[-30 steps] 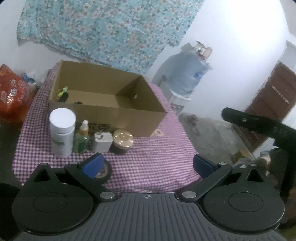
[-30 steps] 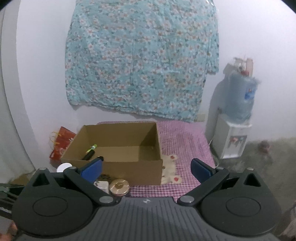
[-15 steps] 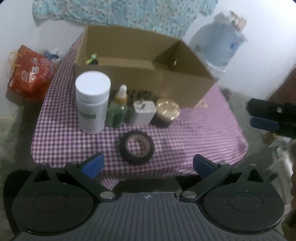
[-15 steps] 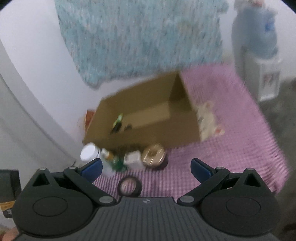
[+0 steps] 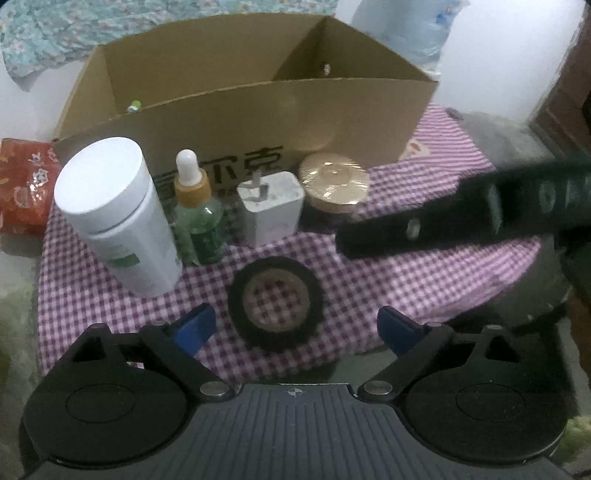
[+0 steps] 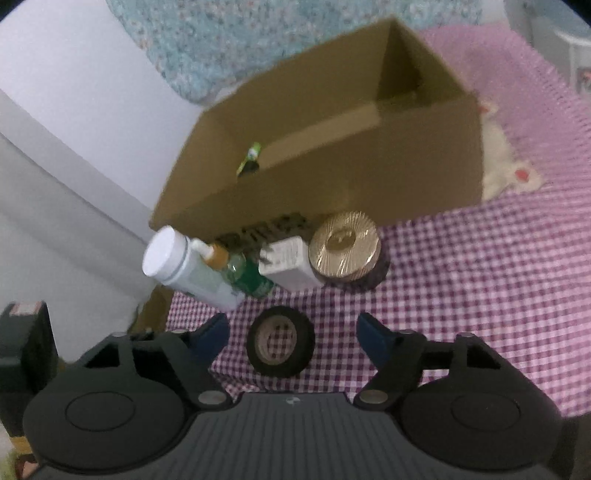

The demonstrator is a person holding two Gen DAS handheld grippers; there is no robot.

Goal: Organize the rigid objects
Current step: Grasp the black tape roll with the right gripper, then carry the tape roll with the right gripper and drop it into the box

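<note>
A black tape roll (image 5: 276, 303) lies flat on the purple checked cloth, just ahead of my open left gripper (image 5: 295, 328). It also shows in the right wrist view (image 6: 280, 341), between the fingers of my open right gripper (image 6: 293, 334). Behind it stand a white bottle (image 5: 118, 214), a green dropper bottle (image 5: 197, 212), a white charger (image 5: 271, 210) and a gold-lidded jar (image 5: 334, 184). An open cardboard box (image 5: 258, 110) stands behind them, with a green marker (image 6: 249, 160) inside. The right gripper's finger crosses the left wrist view (image 5: 461, 218) near the jar.
A red patterned bag (image 5: 26, 192) lies left of the table. A water dispenser (image 5: 402, 29) stands behind the box on the right. The cloth's front edge (image 5: 332, 365) runs just under my left gripper. A wooden door (image 5: 565, 92) is at the far right.
Both grippers have dropped and moved in toward the table. The tape roll now sits close in front of both. The right gripper has swung in from the right, over the jar.
</note>
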